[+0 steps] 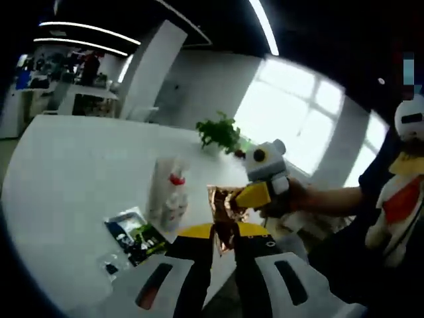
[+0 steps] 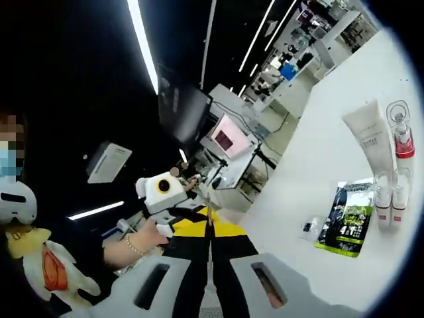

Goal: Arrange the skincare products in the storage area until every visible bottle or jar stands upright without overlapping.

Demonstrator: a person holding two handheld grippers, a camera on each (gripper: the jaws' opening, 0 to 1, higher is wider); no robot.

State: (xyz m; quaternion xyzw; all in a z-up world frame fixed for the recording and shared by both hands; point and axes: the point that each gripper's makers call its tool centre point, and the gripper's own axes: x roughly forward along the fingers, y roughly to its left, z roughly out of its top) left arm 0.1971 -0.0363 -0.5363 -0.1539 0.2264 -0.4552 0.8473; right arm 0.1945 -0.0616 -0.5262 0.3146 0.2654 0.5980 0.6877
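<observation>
Bronze foil sachet point(image 1: 224, 213) pinched in left tool point(image 1: 224, 244) (jaws nearly closed), right tool point(image 2: 209, 246) closed.

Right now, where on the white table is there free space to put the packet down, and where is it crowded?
The white table is bare from the white tube and red-capped bottle toward the far rim, and between them and the potted plant. It is crowded at the near edge: the green-black sachet lies beside them. The left gripper holds the shiny packet.
</observation>
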